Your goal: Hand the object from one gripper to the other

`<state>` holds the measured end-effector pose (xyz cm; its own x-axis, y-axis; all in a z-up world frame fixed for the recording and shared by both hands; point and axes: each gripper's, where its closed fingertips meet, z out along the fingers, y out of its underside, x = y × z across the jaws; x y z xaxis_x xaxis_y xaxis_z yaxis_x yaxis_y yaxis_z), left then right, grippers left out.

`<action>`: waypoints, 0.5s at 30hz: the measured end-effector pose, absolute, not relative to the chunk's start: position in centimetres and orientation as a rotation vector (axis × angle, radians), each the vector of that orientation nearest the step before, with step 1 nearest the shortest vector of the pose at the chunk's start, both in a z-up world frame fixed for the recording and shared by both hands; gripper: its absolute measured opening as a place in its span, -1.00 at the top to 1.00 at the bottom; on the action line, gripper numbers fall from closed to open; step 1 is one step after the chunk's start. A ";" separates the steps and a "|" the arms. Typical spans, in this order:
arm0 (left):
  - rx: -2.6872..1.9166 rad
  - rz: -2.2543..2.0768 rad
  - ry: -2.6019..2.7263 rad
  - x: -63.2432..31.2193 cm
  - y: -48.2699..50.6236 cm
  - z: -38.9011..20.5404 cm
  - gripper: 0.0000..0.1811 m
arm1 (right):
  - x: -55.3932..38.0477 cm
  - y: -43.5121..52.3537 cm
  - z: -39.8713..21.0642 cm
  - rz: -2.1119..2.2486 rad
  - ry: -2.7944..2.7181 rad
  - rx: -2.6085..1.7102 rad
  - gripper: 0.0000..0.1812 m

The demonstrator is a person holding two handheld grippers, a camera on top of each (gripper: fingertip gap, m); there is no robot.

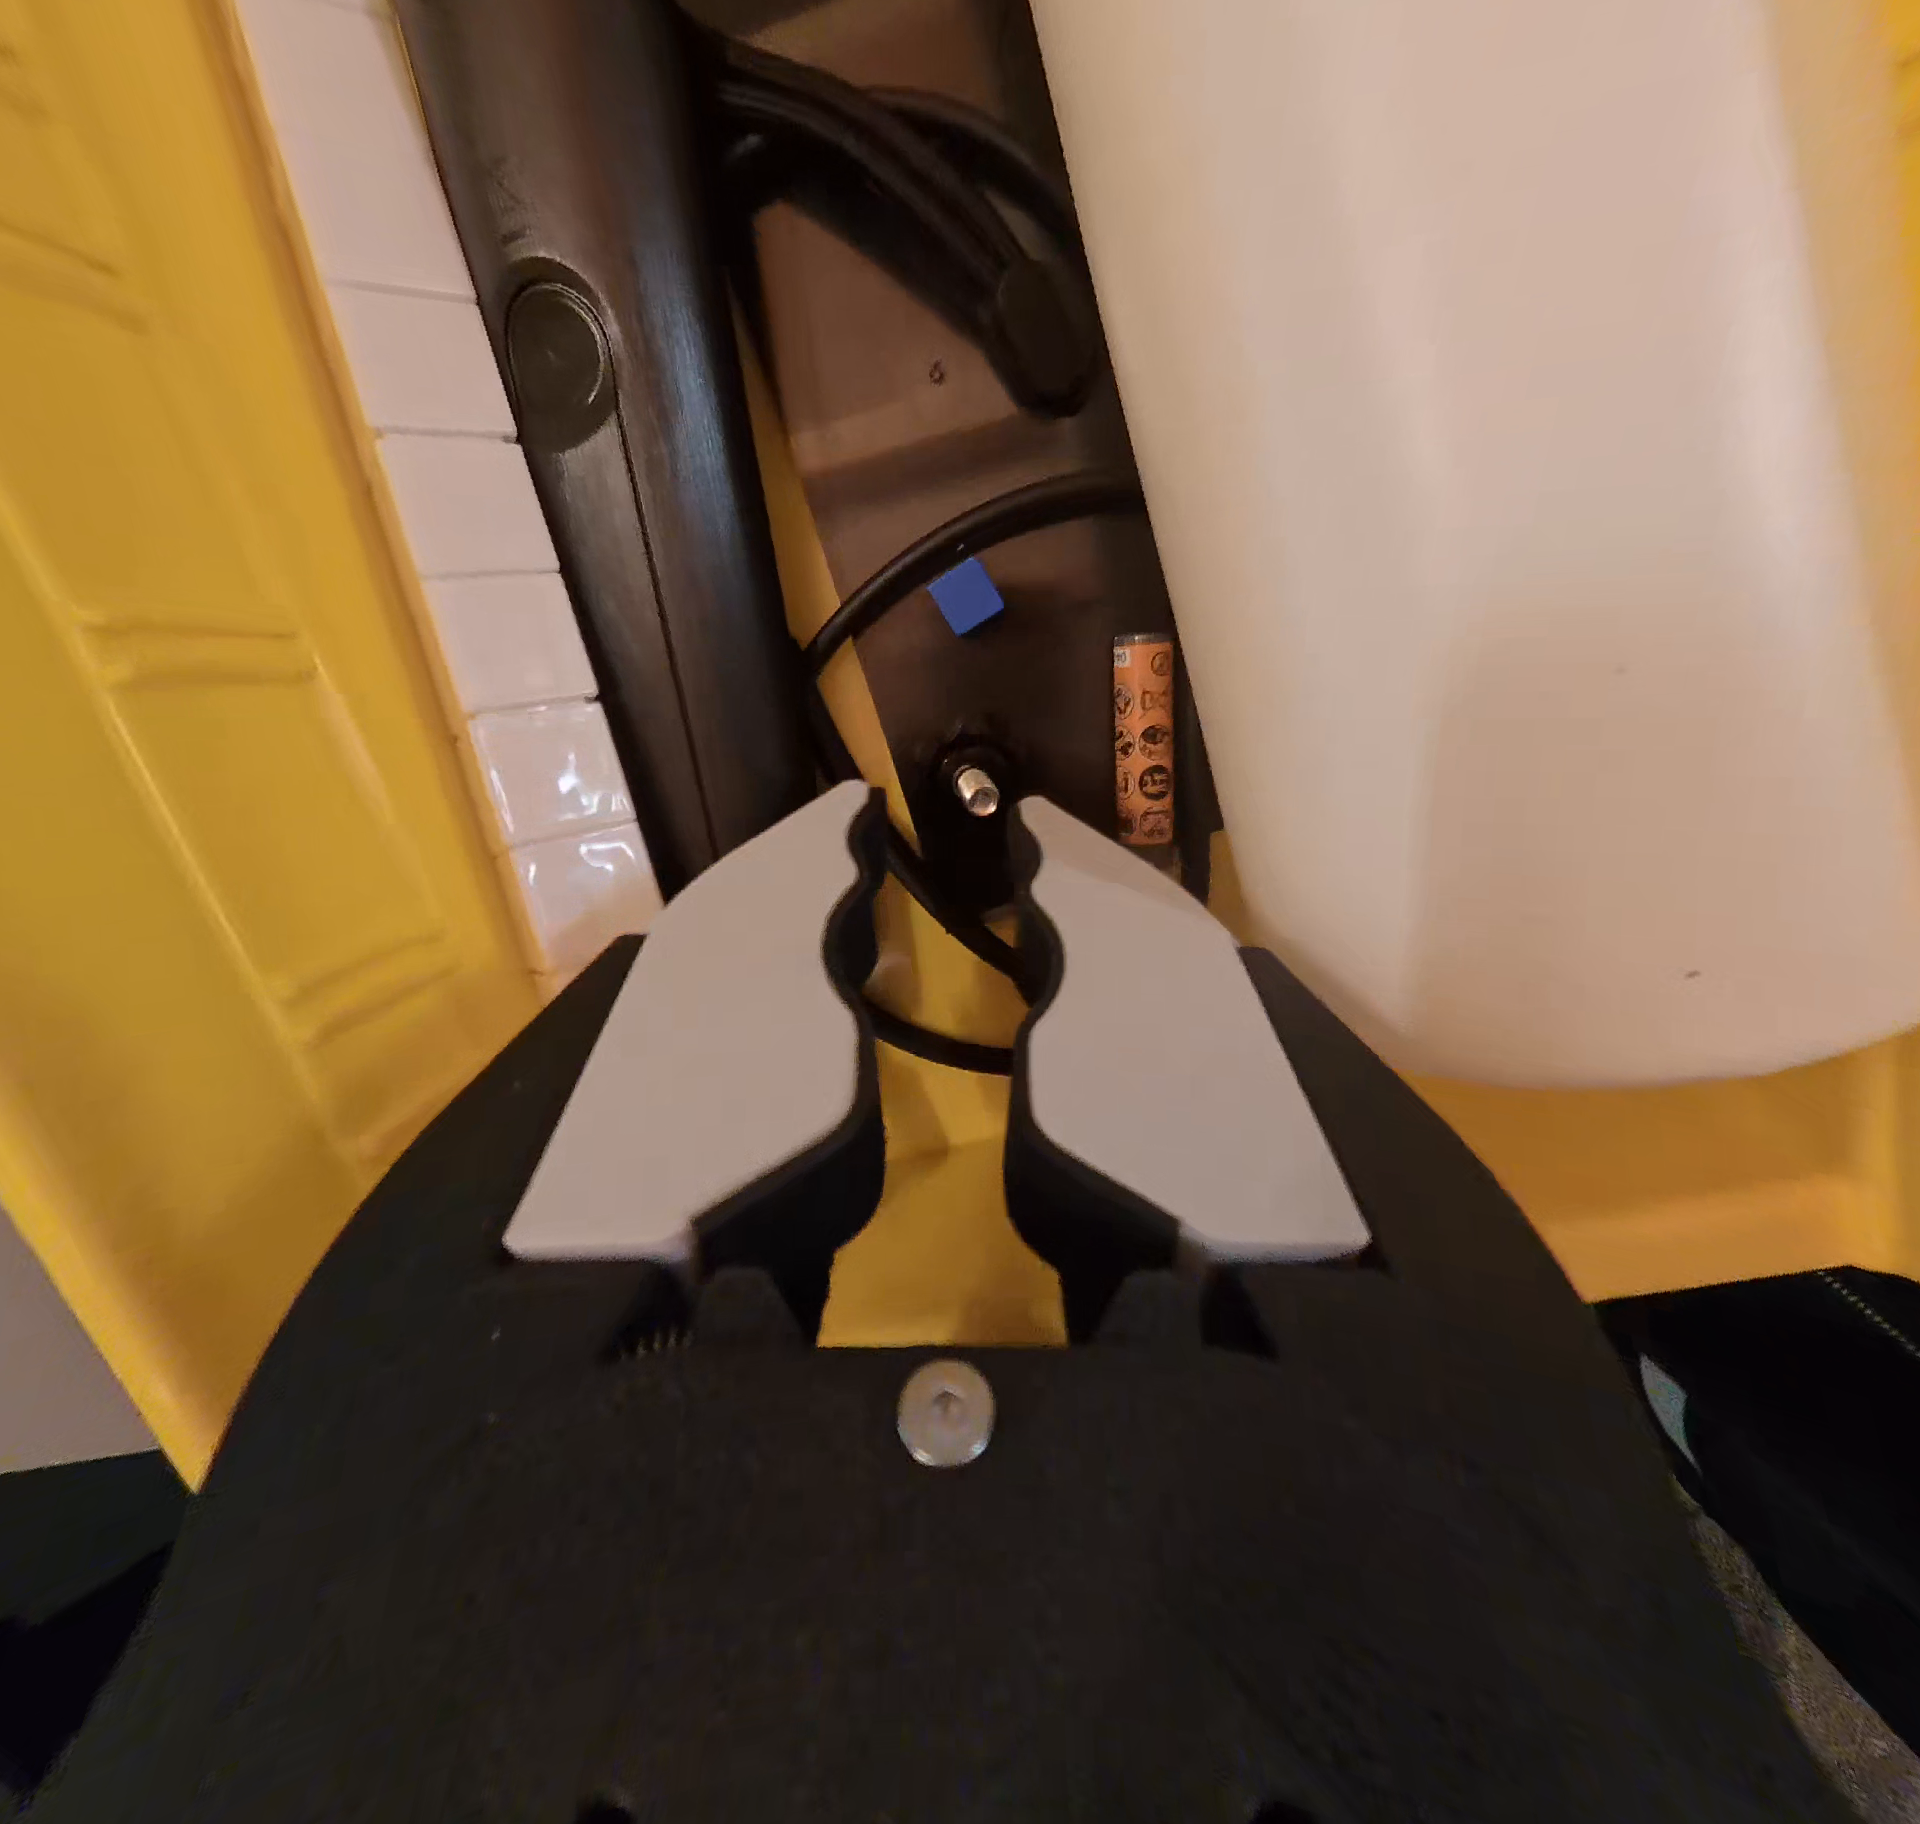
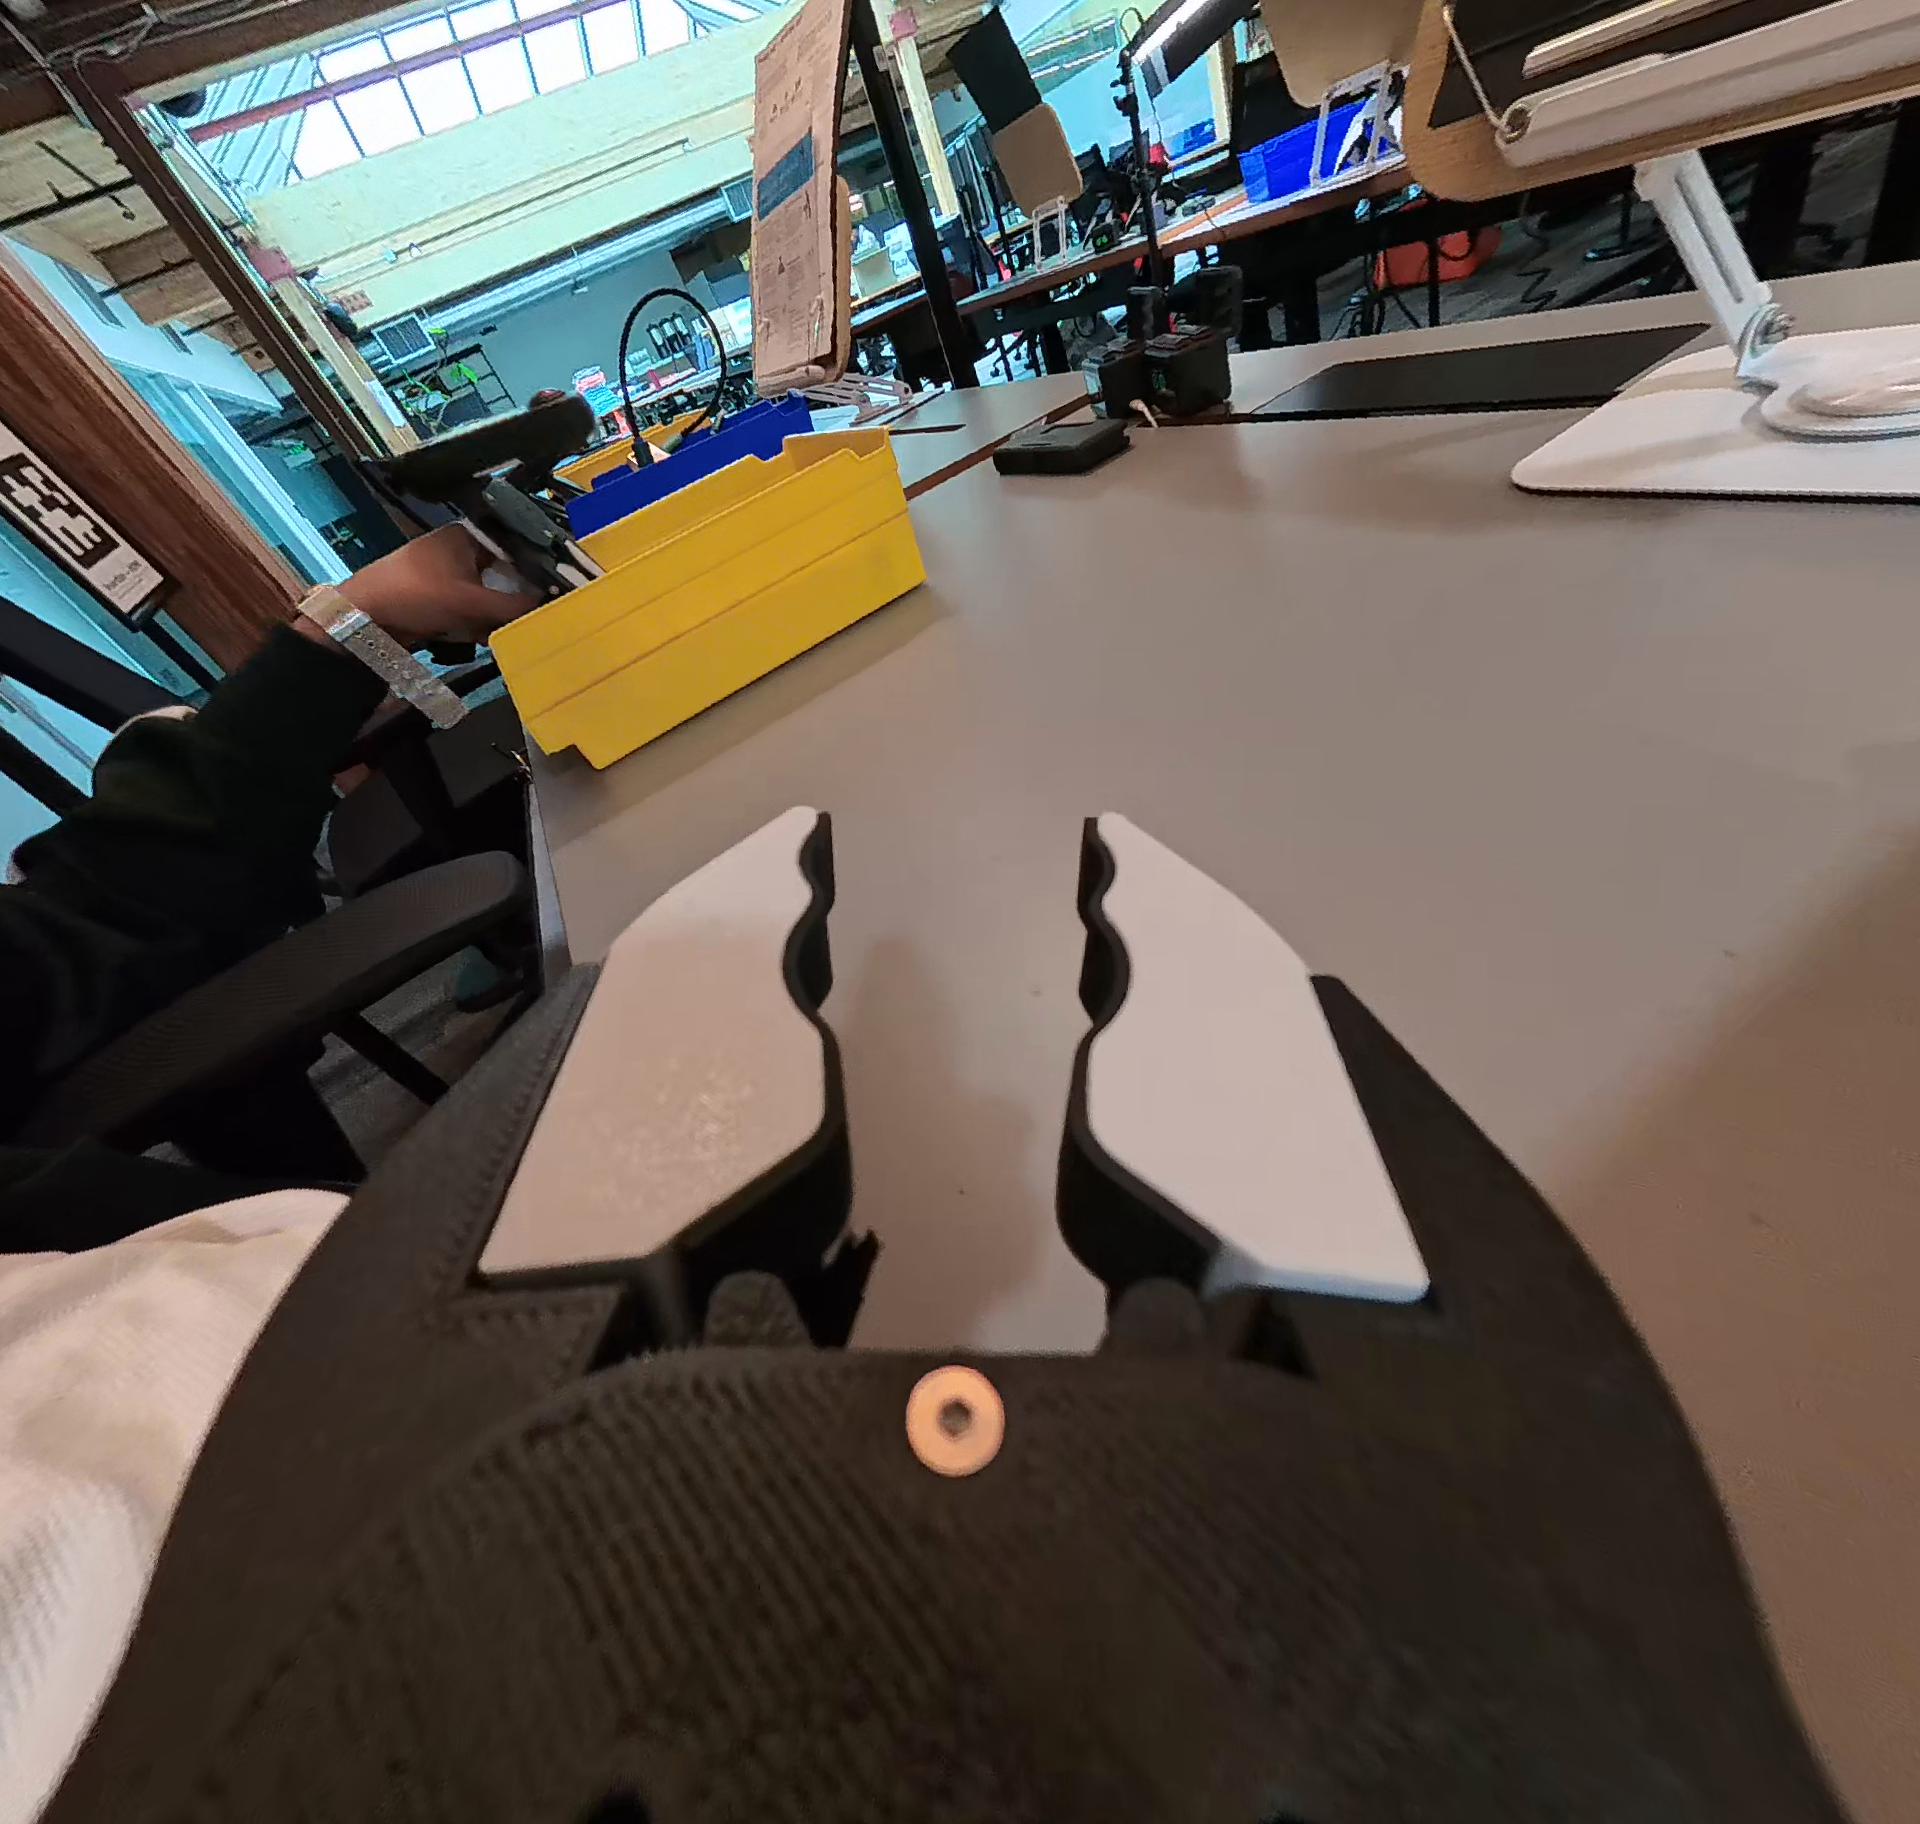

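A black cable [image 1: 862, 631] with a metal-tipped connector [image 1: 971, 818] is seen lying inside a yellow bin [image 1: 156, 735], and its connector end is framed between the fingertips of the left gripper [image 1: 945, 829]. The jaws are drawn close on either side of the connector's black body. Whether it is actually pinched cannot be told, because the contact is hidden by the fingertips.

The cable's loop is laid over the bin floor and partly under a dark brushed-metal appliance [image 1: 603, 403], which is set along the left of the cable. A small blue block [image 1: 966, 598] is found just beyond the loop, and an orange labelled cylinder [image 1: 1141, 740] is lodged to the right, against a large white plastic container [image 1: 1455, 424]. A white tile-like panel [image 1: 488, 579] is pressed between the appliance and the bin wall.

In the right wrist view, the right gripper [image 2: 956, 839] is held low over a grey table [image 2: 1351, 735], with its jaws spread wide and nothing between them. Farther off, the yellow bin [image 2: 727, 590] is set near the table's left edge, with a blue bin [image 2: 686, 465] just behind it. The left gripper [image 2: 520, 507] is dipped into the yellow bin and is held by a hand [image 2: 426, 590] in a dark sleeve [image 2: 208, 787]. A white monitor stand [image 2: 1714, 424] is placed at the far right.
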<state>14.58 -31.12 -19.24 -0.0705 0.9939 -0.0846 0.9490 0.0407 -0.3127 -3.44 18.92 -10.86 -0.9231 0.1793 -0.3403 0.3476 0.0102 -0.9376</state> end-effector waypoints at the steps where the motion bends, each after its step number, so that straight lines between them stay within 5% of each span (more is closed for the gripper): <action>1: -2.031 0.441 -2.136 14.6 -31.1 -19.1 0.96 | -3.4 18.9 -10.9 -2.052 2.143 0.560 0.50; 9: -1.826 0.656 -1.913 13.4 -30.1 -12.6 1.00 | -3.1 18.6 -11.0 -2.041 2.163 0.535 0.50; 15: -1.985 0.449 -2.067 13.9 -30.5 -17.4 0.83 | -3.2 18.9 -10.6 -2.058 2.139 0.544 0.50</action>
